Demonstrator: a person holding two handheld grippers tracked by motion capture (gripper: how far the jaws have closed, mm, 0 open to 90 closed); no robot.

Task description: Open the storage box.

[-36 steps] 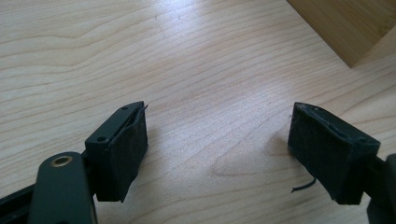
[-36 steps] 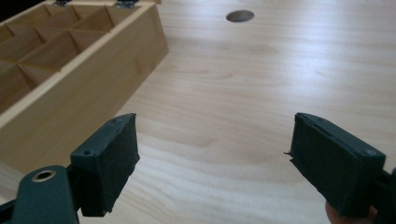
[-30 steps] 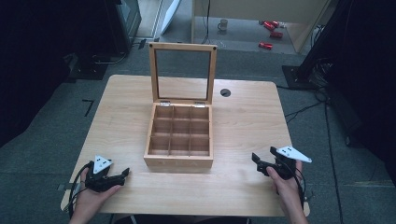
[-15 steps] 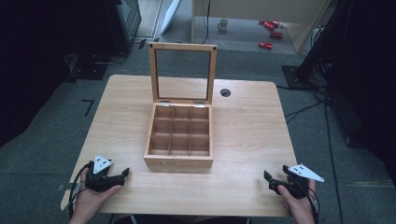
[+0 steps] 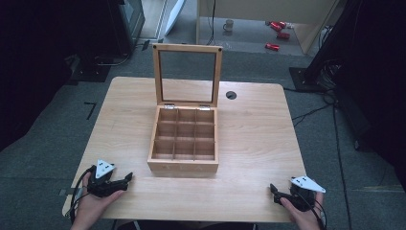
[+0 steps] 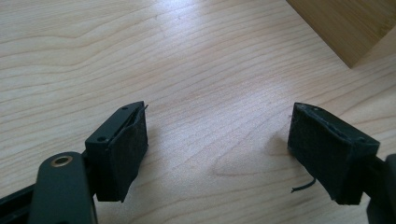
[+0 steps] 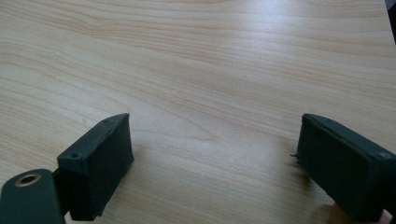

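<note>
Two hands rest at the near edge of the table [image 5: 249,143], each holding a tool: the left tool [image 5: 125,179] sits just off the front left corner of the wooden box [image 5: 184,165], the right tool [image 5: 274,189] well apart from it at the near right corner. Both stand wide with nothing between the pads; the right tool's jaws have just been opening further over bare wood. The box stands mid-table, its glass-paned lid [image 5: 187,74] upright on the hinges, nine compartments apparently empty. In the left gripper view, a box corner [image 6: 355,32] lies just ahead of the tool [image 6: 217,149]. If closing comes next, it would go best by approaching the lid's top edge from the side, easing it down slowly, the other tool steadying the front wall.
</note>
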